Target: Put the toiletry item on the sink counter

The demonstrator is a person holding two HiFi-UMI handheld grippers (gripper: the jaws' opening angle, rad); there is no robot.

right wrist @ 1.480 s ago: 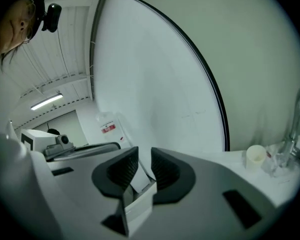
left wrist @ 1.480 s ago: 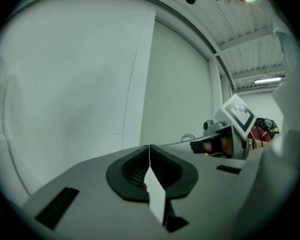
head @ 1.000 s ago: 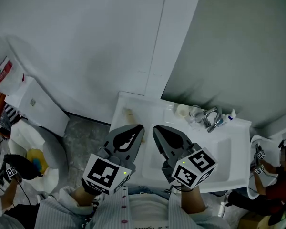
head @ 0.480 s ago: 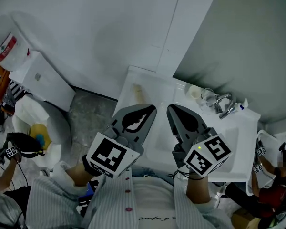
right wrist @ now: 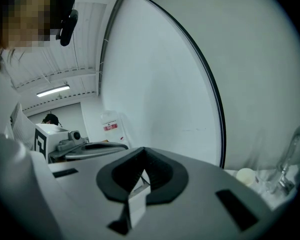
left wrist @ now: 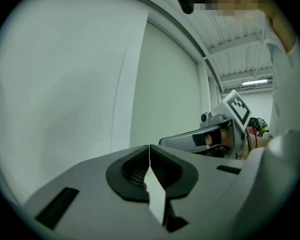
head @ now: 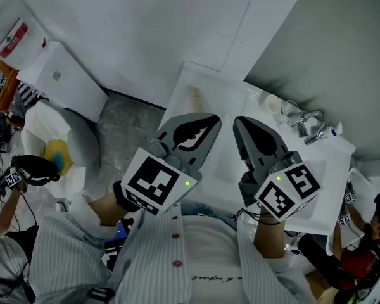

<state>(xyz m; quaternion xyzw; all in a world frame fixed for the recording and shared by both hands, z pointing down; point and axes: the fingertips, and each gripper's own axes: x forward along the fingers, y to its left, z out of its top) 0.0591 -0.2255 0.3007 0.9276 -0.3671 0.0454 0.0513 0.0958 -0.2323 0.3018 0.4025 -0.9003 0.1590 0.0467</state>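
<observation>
The left gripper (head: 215, 120), a grey two-jaw tong with a cube of black-and-white square markers at its back, sits in the middle of the head view, and the left gripper view shows its dark ribbed pads meeting in one thin line, with nothing clamped between them. Just to its right the matching right gripper (head: 238, 120) is likewise closed and empty, its pads pressed together in the right gripper view. Both point toward the white sink counter (head: 231, 94), which runs from upper centre to the right edge of the frame. The small beige elongated toiletry item (head: 194, 96) lies on the counter's left end, just above the left gripper's tips and apart from both tongs. Further right on the counter a round white cup-like thing (head: 275, 104) stands beside a chrome tap (head: 308, 126). At upper left a white bag with a red-and-white label (head: 16, 37) sits above a white toilet (head: 60, 84); the print on the label is too small to read. The markers on the cubes are patterns only, with no letters.
</observation>
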